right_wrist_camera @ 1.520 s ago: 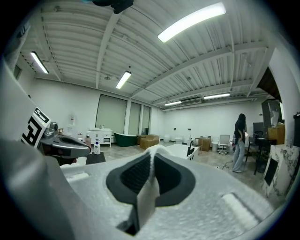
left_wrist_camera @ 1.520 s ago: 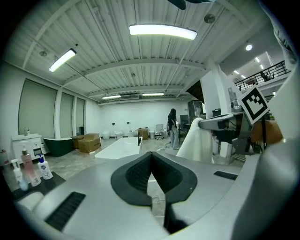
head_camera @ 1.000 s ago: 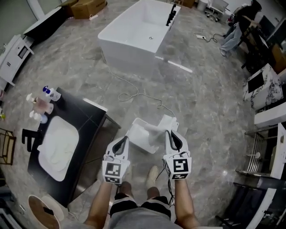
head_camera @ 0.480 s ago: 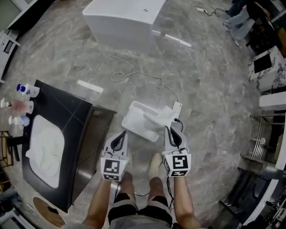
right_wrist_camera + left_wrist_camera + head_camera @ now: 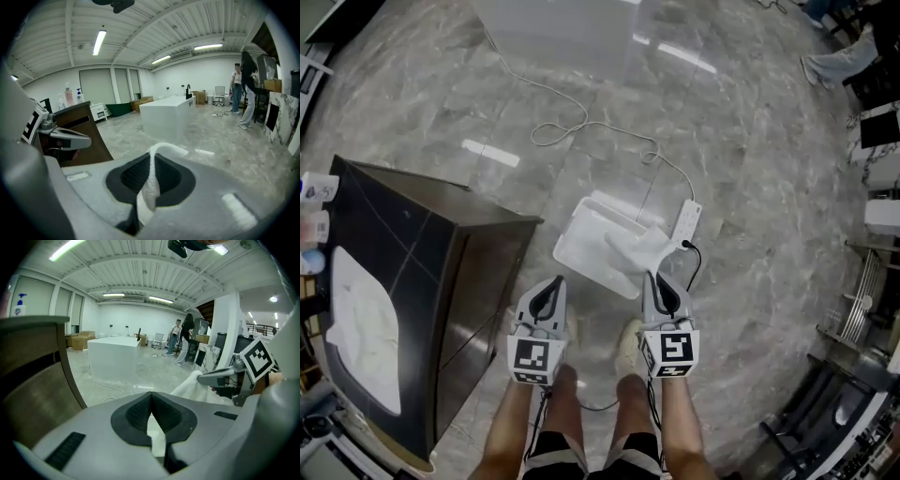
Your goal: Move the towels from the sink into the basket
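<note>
nearest, above the person's shoe point(image 5: 626, 345), the left gripper point(image 5: 549, 284) had its jaws pressed together with nothing between them, while the right gripper point(image 5: 657, 281) just beside it pinched a fold of a white towel point(image 5: 639, 249) — the cloth draped forward over the near corner of the white basket point(image 5: 581, 246) on the marble floor point(image 5: 750, 187). a power strip point(image 5: 687, 223) lay at the basket's far side, its cable point(image 5: 581, 127) trailing away. off to the left, the dark vanity point(image 5: 422, 262) held the sink point(image 5: 356, 323) — white cloth lay in it.
</note>
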{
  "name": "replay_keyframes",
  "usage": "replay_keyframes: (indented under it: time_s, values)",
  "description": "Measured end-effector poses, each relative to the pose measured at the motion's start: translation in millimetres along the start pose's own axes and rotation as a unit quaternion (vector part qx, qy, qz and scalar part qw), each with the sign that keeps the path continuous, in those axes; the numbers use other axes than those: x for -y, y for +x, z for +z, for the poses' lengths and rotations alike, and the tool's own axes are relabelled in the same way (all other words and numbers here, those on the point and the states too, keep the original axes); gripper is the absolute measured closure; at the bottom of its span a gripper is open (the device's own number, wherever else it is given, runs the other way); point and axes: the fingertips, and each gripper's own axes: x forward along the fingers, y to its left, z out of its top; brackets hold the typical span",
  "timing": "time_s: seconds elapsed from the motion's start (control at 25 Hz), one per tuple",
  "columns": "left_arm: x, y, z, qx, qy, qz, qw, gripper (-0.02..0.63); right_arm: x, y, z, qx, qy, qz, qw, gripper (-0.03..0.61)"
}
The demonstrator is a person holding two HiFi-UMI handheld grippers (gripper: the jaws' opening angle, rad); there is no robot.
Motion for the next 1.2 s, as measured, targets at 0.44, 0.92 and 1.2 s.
replay_keyframes:
  time_s: [0.44, 0.92, 1.2]
  values:
    - [-8.1, 91.1, -123.3, -0.032, -0.014, -0.006, 0.9994, 0.604, 23.7, 103.7, -157.2, -0.063, 0.022, 0.016, 0.998, 0.554]
    - [-27.4, 157.5, -236.4, -0.051, -0.023, -0.008, 0.9984, 0.604, 44.3, 185.3, -310.2, -0.139, 0.020, 0.011, 0.990, 0.551]
    - [-28.1, 169.1, -248.6, -0.064, -0.063, 0.009, 0.9959, 0.604, 52.0, 202.5, -345.1, -0.167, 0.039, 0.006, 0.985, 0.509]
